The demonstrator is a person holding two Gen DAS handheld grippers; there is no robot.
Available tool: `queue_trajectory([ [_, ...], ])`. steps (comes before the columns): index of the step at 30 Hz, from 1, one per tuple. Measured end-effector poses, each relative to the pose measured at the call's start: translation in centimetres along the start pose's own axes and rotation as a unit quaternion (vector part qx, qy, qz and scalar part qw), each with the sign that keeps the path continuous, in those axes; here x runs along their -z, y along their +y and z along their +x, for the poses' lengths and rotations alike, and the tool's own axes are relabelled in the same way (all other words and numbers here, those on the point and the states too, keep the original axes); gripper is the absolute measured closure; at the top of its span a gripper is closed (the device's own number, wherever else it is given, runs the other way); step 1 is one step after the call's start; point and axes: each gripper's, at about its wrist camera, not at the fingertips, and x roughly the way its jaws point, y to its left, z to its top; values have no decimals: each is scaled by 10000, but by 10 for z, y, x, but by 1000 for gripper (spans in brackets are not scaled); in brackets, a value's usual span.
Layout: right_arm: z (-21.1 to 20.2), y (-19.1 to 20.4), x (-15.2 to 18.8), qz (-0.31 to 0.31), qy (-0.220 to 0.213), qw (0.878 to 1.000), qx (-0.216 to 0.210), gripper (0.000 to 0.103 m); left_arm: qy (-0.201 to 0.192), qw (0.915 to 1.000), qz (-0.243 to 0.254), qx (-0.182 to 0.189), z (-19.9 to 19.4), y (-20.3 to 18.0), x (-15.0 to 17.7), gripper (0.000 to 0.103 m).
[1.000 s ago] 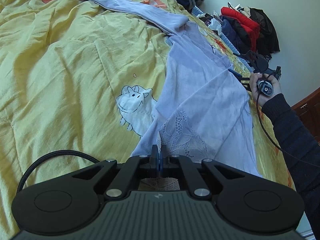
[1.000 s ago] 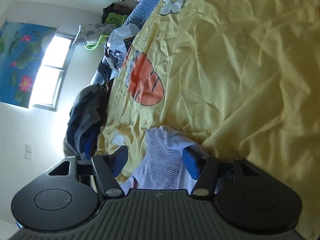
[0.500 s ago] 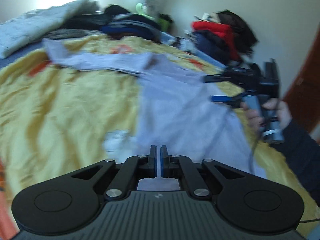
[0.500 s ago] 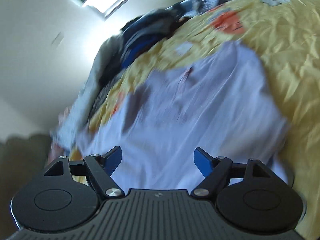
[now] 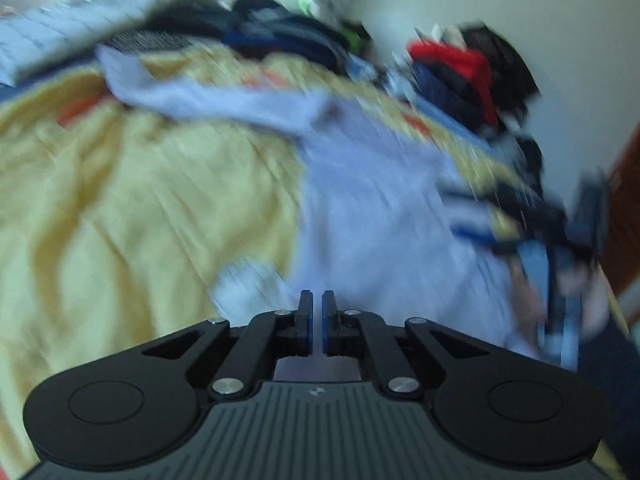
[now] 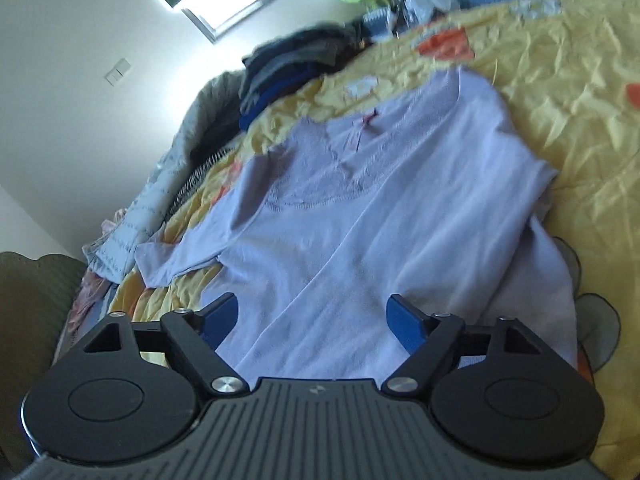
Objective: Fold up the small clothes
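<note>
My right gripper (image 6: 312, 320) has just been opening with nothing in it, my left gripper (image 5: 314, 320) is pinched shut, and the purple shirt (image 6: 360, 220) lies on the yellow bed (image 6: 560, 100), one sleeve tucked in, most folding left.

yellow quilted bed cover (image 6: 568, 92), rumpled; lilac top (image 6: 360, 232) spread flat on it; dark clothes pile (image 6: 296, 64) at far edge.

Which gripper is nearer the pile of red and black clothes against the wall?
Right. The right gripper hangs just below the red and black pile, while the left gripper sits farther back over the lilac top.
</note>
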Motion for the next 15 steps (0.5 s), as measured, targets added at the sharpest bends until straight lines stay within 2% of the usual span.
queue_trajectory([
  [2,2,-1,14,-244,-179,9995,33,17,-352,9971,-622,-262,-1,28,-28,82],
  [3,1,0,21,-415,-357,9985,-3,13,-508,9918,-1136,-302,3,49,-47,58],
  [4,1,1,28,-591,-485,9971,-27,12,-652,9837,-1652,-265,8,68,-62,30],
  [5,2,6,30,-735,-504,9960,58,10,-837,9734,-2122,-205,13,86,-75,22],
  [7,4,12,30,-902,-438,9949,109,7,-1124,9542,-2770,-113,28,114,-101,20],
  [9,3,8,28,-791,-450,9958,-5,5,-1287,9347,-3314,33,52,138,-125,20],
  [10,2,5,27,-695,-475,9964,-89,4,-1293,9260,-3545,87,66,148,-135,20],
  [12,0,-2,26,-500,-516,9971,-263,4,-1161,9060,-4069,-60,96,168,-146,20],
  [13,0,-6,24,-419,-527,9972,-339,4,-1066,9023,-4177,-31,110,174,-151,20],
  [15,0,-10,24,-299,-545,9970,-452,4,-972,9019,-4207,-138,131,179,-156,21],
])
